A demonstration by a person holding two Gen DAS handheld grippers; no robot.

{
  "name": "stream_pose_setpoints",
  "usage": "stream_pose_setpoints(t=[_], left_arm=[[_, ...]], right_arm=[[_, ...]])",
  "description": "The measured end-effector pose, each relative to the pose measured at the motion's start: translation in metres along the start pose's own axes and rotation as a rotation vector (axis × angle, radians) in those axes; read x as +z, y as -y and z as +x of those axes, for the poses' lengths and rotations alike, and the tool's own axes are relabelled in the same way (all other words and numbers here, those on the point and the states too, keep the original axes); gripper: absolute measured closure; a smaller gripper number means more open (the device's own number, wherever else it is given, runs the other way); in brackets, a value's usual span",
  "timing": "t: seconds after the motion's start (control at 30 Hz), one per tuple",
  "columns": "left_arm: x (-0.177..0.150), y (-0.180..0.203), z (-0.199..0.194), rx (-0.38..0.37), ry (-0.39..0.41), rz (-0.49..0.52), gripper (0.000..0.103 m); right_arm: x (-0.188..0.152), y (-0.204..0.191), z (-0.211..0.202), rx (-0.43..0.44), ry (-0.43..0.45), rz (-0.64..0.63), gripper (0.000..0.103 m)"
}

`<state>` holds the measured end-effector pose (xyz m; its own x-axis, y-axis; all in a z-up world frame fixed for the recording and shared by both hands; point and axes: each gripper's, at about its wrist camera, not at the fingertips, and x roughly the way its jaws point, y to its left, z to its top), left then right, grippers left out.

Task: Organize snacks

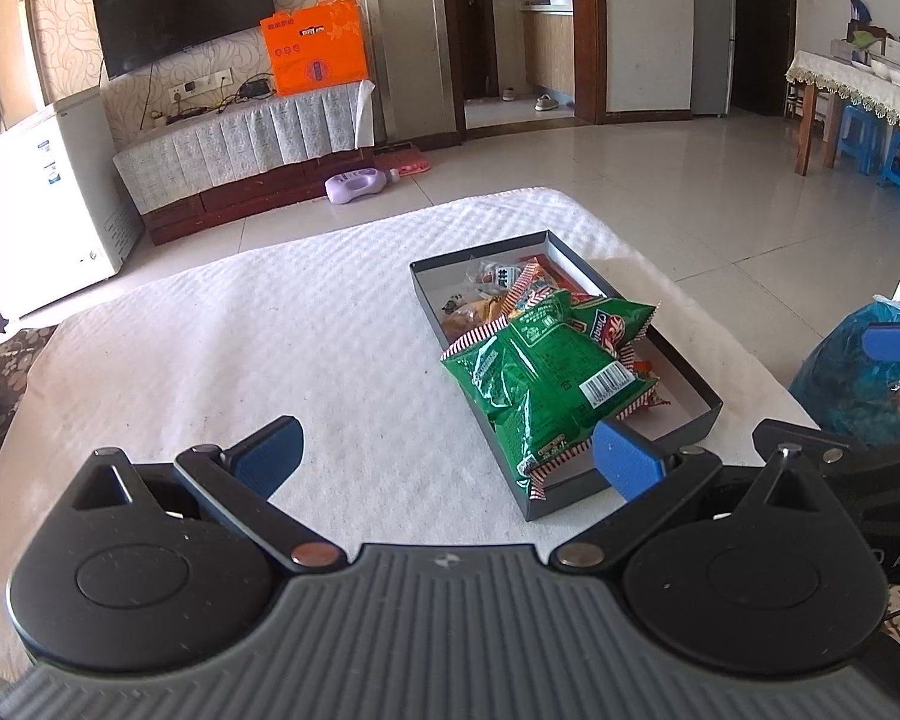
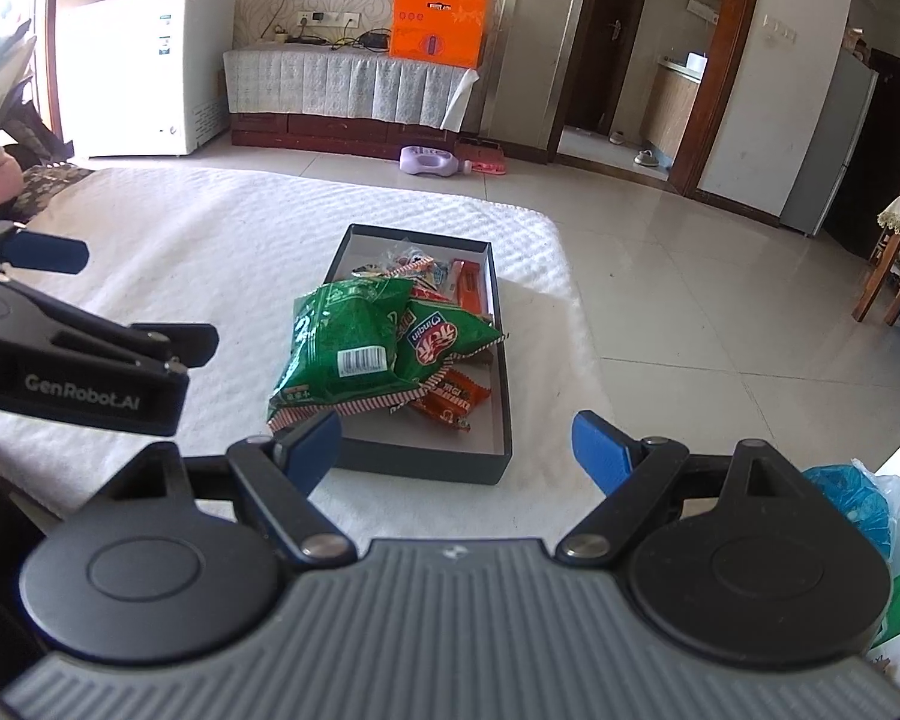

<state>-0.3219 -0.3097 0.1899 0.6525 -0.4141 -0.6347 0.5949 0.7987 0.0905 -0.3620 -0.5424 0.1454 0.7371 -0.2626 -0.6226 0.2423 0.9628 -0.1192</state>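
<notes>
A dark shallow box lies on a white textured cloth. Two green snack bags are piled in it, the nearer one hanging over the box's edge. Smaller wrapped snacks lie under and behind them. My left gripper hovers open just short of the box, its right finger over the near corner. My right gripper is open too, a little back from the box's near wall. Neither holds anything.
A blue plastic bag sits to the right of the table. The left gripper's body fills the left of the right wrist view. Beyond lie a tiled floor, a TV cabinet and a white freezer.
</notes>
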Motion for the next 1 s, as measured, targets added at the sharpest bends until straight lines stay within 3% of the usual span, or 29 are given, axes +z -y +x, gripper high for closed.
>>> stream_pose_setpoints(t=[1.0], left_arm=[[-0.011,0.007,-0.002,-0.008,-0.029,0.001,0.0]], right_arm=[[-0.006,-0.003,0.003,0.0,-0.048,-0.016,0.017]])
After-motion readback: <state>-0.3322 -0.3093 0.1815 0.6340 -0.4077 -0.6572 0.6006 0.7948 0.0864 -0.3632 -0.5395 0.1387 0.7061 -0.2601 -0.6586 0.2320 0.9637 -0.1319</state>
